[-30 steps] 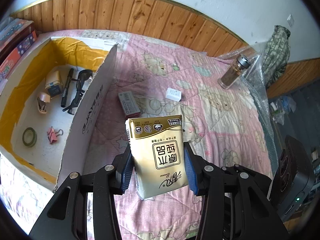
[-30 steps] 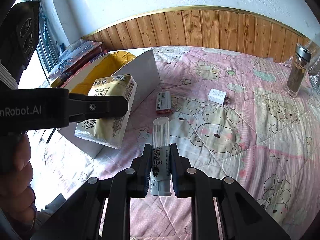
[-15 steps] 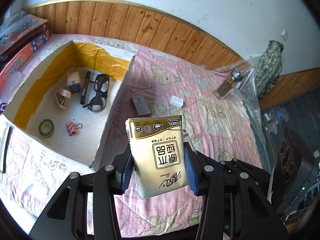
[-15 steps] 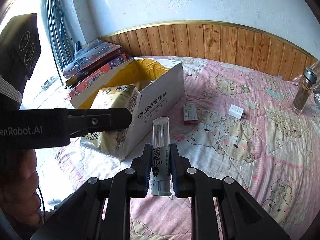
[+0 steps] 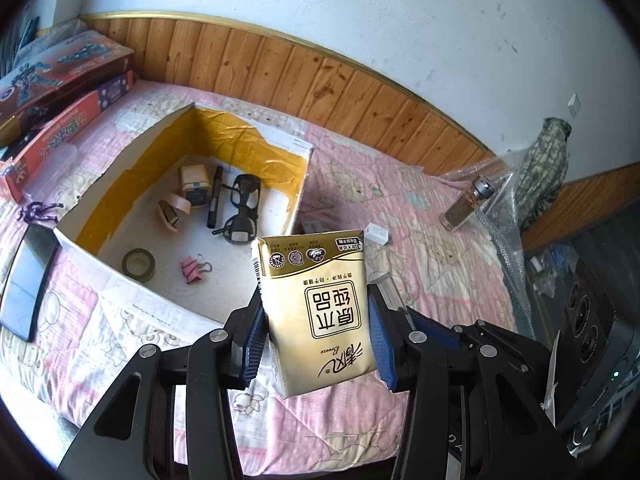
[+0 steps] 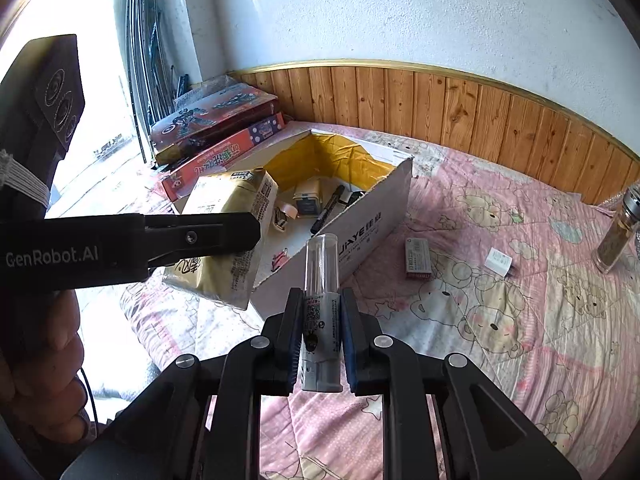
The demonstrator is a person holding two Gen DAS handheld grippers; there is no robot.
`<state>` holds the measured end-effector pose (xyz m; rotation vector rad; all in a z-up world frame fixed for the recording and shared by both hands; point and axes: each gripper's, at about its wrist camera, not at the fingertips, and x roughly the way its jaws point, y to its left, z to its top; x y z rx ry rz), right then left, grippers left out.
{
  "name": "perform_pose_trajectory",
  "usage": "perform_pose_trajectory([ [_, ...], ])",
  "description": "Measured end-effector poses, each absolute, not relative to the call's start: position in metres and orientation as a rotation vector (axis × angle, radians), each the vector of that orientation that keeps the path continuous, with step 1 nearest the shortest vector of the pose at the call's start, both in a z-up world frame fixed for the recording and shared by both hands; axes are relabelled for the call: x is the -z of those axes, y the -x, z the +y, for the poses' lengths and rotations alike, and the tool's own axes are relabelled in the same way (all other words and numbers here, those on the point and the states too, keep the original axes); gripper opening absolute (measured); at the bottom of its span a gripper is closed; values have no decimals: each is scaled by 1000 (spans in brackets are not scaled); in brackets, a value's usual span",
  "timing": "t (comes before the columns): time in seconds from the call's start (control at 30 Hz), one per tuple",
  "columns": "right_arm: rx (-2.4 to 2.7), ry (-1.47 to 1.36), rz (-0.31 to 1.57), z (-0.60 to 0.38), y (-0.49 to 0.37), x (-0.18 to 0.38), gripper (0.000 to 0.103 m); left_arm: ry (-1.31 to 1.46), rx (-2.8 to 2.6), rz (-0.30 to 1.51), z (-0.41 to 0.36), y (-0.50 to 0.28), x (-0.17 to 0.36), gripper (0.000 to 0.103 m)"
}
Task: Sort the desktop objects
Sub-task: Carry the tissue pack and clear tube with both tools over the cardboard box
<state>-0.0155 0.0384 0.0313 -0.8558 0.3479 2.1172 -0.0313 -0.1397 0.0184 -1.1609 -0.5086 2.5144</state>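
Observation:
My left gripper (image 5: 316, 316) is shut on a gold tissue pack (image 5: 316, 304) and holds it in the air near the right wall of an open cardboard box (image 5: 120, 272). The pack also shows in the right wrist view (image 6: 228, 236), clamped by the left gripper (image 6: 224, 232). My right gripper (image 6: 320, 344) is shut on a clear-capped tube (image 6: 322, 280), held above the pink quilt in front of the box (image 6: 368, 216). The box holds glasses (image 5: 242, 208), a marker (image 5: 214, 196), a tape roll (image 5: 138, 262), a pink binder clip (image 5: 192, 270) and other small items.
On the quilt right of the box lie a small red-edged box (image 6: 418, 258) and a white charger (image 6: 498, 262). A glass bottle (image 6: 618, 236) stands at the far right. Toy boxes (image 5: 60, 80) are stacked left of the box, and a phone (image 5: 26, 280) lies near the bed edge.
Both grippers have risen and pulled back with their loads, so the whole box and its contents now show. The grips have not changed.

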Motion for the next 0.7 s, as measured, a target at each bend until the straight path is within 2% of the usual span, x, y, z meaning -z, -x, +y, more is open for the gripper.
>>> perform_pose_trajectory([
  [0.7, -2190, 909, 248, 46, 90, -47, 19, 1185, -2588, -657, -215, 53, -4, 47],
])
